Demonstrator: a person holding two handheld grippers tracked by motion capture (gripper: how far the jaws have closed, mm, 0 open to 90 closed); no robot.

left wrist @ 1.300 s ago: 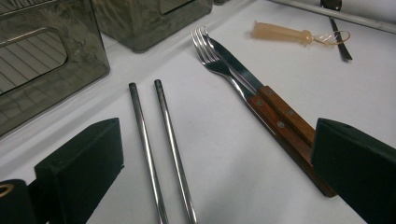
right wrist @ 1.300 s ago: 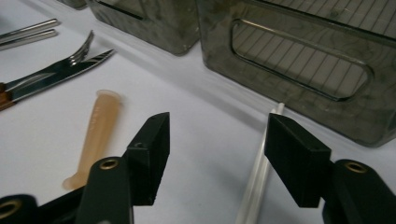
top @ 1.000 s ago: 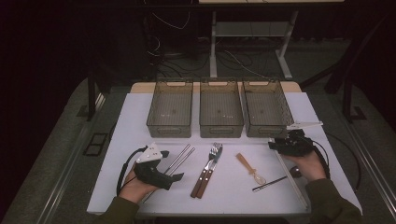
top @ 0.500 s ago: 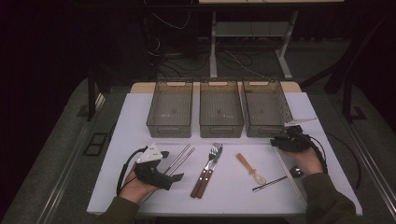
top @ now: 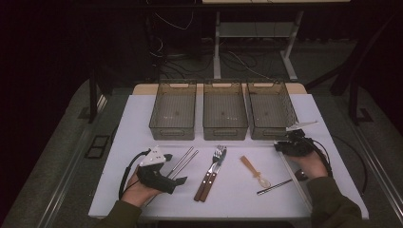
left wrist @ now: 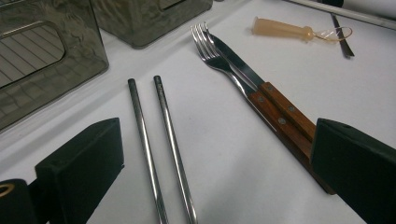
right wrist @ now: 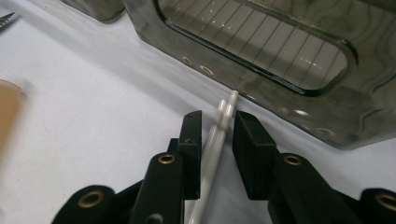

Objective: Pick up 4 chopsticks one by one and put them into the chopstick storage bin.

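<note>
Here white chopsticks point(right wrist: 219, 135) half hidden between closing right claw point(right wrist: 218, 140) jaws.

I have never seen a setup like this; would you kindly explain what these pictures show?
A person at a table holds a hand-held gripper in each hand. One picture looks down from above; the other two come from cameras riding on the grippers, looking along their black fingers. On the table stand three bins; before them lie metal chopsticks, a fork, a knife, a spoon and a dark stick. The left gripper rests open by the metal chopsticks. The right gripper has just been closing its fingers around white chopsticks; whether they already pinch them I cannot tell.
</note>
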